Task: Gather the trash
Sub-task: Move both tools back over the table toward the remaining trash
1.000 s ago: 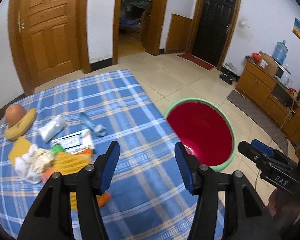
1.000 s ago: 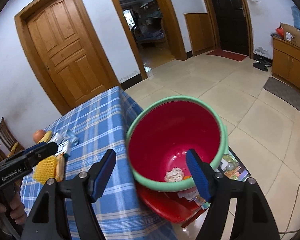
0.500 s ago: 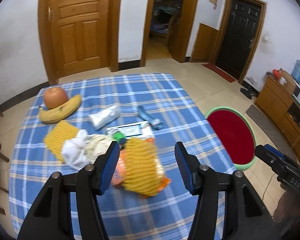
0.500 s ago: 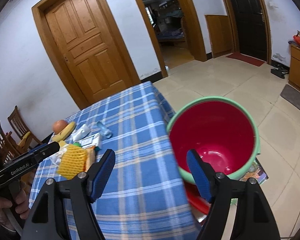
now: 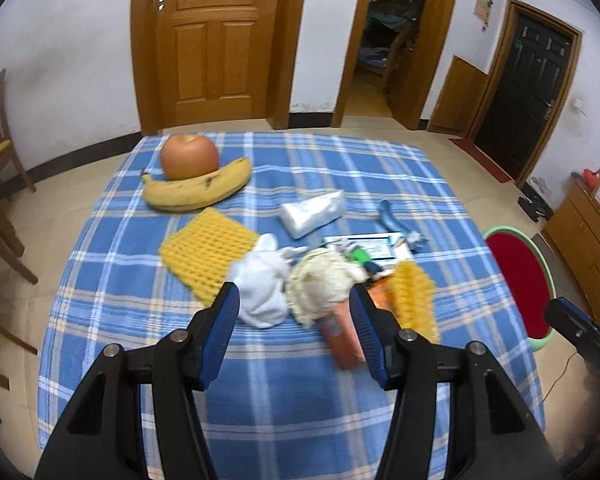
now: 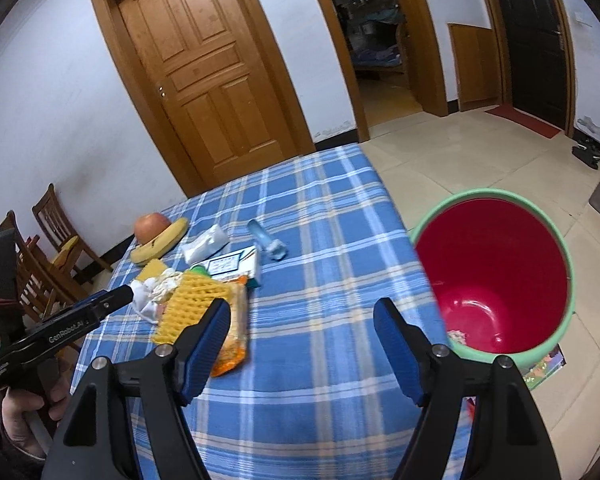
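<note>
- Your left gripper (image 5: 294, 326), jaws apart, points at the crumpled tissues (image 5: 296, 280) just ahead, nearer than your right gripper (image 6: 300, 344)
- Right jaws apart, holding nothing, red bin (image 6: 496, 264) to their right

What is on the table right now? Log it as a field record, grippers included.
surface: blue plaid tablecloth
fruit: round orange apple touching yellow banana
trash pile: white crumpled tissue, yellow foam fruit net, orange snack wrapper
bin: red bucket with green rim, beside table
left gripper: open, empty
right gripper: open, empty
</note>
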Available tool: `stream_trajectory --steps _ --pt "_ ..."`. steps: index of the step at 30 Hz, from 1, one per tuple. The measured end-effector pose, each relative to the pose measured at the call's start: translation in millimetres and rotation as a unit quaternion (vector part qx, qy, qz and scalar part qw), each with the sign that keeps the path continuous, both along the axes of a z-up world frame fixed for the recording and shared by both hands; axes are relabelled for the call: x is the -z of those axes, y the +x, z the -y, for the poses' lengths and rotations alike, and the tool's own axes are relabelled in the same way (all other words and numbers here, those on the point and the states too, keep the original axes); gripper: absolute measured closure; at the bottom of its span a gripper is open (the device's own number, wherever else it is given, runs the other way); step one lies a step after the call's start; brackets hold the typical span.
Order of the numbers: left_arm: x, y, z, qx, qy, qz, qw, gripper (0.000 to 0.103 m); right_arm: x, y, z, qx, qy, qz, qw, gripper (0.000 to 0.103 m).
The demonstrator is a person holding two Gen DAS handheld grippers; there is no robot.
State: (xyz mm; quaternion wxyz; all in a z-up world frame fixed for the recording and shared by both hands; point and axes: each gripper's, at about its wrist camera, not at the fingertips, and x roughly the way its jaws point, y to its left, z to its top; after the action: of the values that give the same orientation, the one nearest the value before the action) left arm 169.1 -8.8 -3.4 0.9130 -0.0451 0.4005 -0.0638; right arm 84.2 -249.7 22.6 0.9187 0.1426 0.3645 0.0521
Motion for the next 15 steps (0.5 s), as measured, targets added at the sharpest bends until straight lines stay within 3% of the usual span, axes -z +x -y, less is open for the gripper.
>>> stream_trajectory --steps 8,15 --pt "19.6 15.9 -18.8 -0.02 -0.005 -0.017 0.9996 0.046 7.2 18.2 -28.2 -0.025 -0.001 -0.015 1.0 0.027" --pt "31.3 27.2 -18.2 -0.001 -0.019 -0.025 0.9995 0.05 12.3 31.0 -50.0 -0.044 -0.002 -0.025 0.999 0.027"
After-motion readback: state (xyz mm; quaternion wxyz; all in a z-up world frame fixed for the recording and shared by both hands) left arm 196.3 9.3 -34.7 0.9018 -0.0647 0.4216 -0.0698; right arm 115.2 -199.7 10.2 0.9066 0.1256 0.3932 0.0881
